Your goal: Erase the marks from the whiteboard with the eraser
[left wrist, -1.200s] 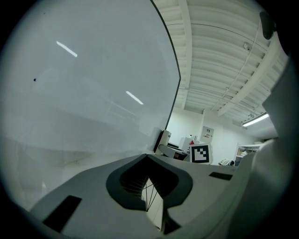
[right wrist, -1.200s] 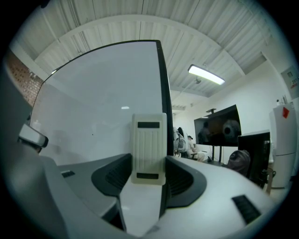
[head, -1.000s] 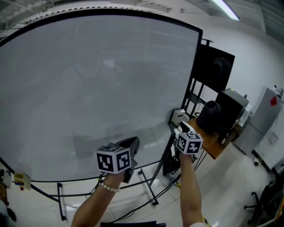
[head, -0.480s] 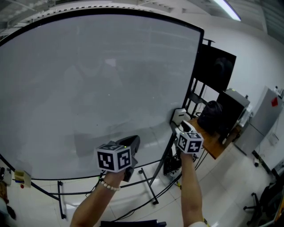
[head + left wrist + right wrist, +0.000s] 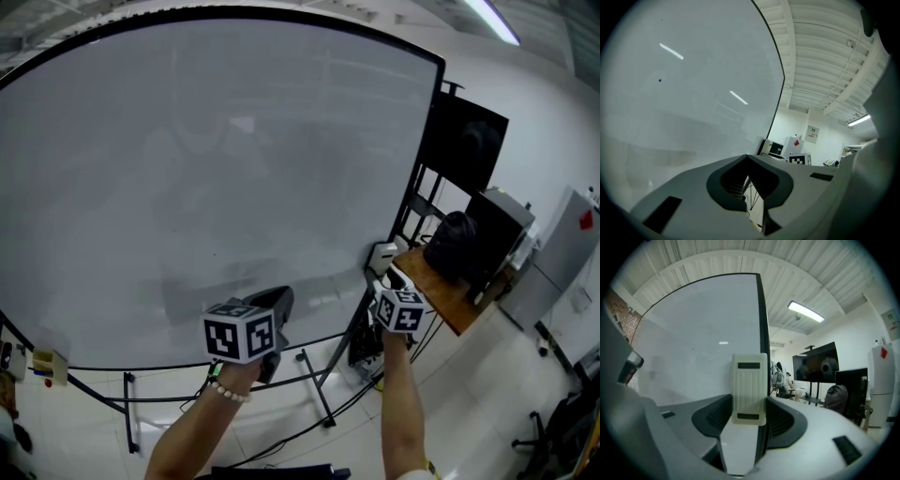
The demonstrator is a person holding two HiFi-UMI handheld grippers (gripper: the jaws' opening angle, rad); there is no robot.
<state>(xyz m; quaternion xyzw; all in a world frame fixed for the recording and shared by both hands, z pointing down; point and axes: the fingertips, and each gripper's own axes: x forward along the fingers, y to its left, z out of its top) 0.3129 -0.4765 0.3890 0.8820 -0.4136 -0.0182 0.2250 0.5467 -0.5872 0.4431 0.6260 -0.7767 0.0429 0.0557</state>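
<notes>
Fingers [image 5: 712, 416] of the right gripper [image 5: 749, 405] are clamped on the eraser [image 5: 749, 385], a cream ribbed block standing upright between the dark pads. Fingers [image 5: 722, 183] of the left gripper [image 5: 747, 160] are closed tip to tip, and we see nothing between them.

We log the scene by size:

- The whiteboard [image 5: 206, 159] fills most of the head view. It is black-framed and stands on a metal stand [image 5: 314, 394]. Its surface reads nearly clean, with faint grey smears in the lower part.
- A dark screen [image 5: 469, 141] on a black frame sits just beside the board's right edge.
- A pale cabinet [image 5: 553, 258] stands further right, well apart from the board.
- A wooden table [image 5: 442, 302] stands below the screen and carries a dark bag [image 5: 455, 246].
- Both grippers are held low in front of the board. The left one is under its lower middle and the right one is at its lower right corner.
- The eraser lies against the board's black right edge in the right gripper view. We cannot tell whether it touches the board.
- One small dark dot [image 5: 660, 80] shows on the board in the left gripper view, well above the left fingers.
</notes>
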